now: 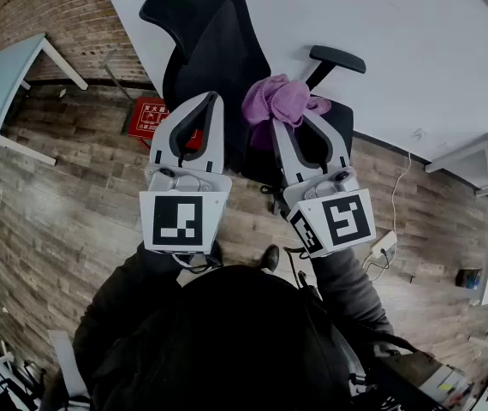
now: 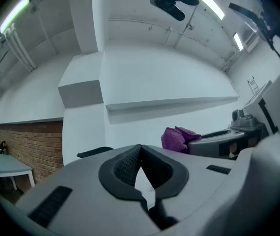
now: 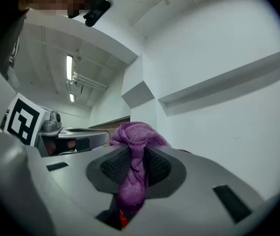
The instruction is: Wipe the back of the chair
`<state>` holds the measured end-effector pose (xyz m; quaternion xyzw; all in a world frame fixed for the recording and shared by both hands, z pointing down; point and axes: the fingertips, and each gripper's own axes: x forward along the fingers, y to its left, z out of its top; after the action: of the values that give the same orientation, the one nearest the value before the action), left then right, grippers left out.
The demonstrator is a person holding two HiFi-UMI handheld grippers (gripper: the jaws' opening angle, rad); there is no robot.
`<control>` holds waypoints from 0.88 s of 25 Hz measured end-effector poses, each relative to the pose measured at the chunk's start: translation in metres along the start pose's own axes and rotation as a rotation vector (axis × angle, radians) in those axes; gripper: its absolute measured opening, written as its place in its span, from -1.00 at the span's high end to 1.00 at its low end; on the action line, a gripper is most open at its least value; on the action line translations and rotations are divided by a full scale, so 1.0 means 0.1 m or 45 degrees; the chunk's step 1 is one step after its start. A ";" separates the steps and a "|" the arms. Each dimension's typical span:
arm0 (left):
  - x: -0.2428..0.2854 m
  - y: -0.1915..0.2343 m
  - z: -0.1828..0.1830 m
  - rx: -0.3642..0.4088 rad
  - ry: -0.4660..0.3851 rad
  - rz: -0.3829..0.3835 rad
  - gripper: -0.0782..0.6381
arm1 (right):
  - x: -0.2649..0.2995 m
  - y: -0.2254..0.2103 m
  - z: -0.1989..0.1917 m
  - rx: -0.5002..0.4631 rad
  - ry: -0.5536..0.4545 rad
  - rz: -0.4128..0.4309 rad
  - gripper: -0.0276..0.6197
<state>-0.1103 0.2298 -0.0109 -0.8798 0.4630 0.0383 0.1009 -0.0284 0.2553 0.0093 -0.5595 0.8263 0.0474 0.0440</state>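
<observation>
A black office chair stands against the white wall; its tall backrest [image 1: 214,45] faces me and one armrest [image 1: 338,58] sticks out on the right. My right gripper [image 1: 289,118] is shut on a purple cloth [image 1: 278,99], which bunches above the jaws just right of the backrest. In the right gripper view the cloth [image 3: 134,154] hangs down between the black pads. My left gripper [image 1: 211,101] is held in front of the backrest's lower left, its jaws shut with nothing between them. The left gripper view shows its touching fingertips [image 2: 140,149] and the cloth [image 2: 178,137] off to the right.
A red sign [image 1: 152,116] lies on the wooden floor left of the chair. A pale blue table [image 1: 4,80] stands at the far left and a white desk [image 1: 482,157] at the right edge. A power strip [image 1: 383,245] lies near my right arm.
</observation>
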 end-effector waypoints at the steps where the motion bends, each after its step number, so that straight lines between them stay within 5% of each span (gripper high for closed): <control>1: -0.01 -0.01 0.00 0.000 0.002 -0.001 0.76 | 0.00 0.00 0.00 0.000 -0.001 0.000 0.70; 15: -0.05 0.16 -0.10 -0.021 0.038 -0.029 0.76 | 0.19 0.17 0.00 -0.018 0.032 -0.002 0.70; 22: -0.05 0.32 -0.22 -0.003 0.069 -0.090 0.76 | 0.45 0.20 -0.16 0.157 0.162 -0.021 0.69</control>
<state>-0.1398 0.2117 0.0070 -0.8965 0.4340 0.0116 0.0885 -0.0643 0.2191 0.0196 -0.5645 0.8241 -0.0395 0.0263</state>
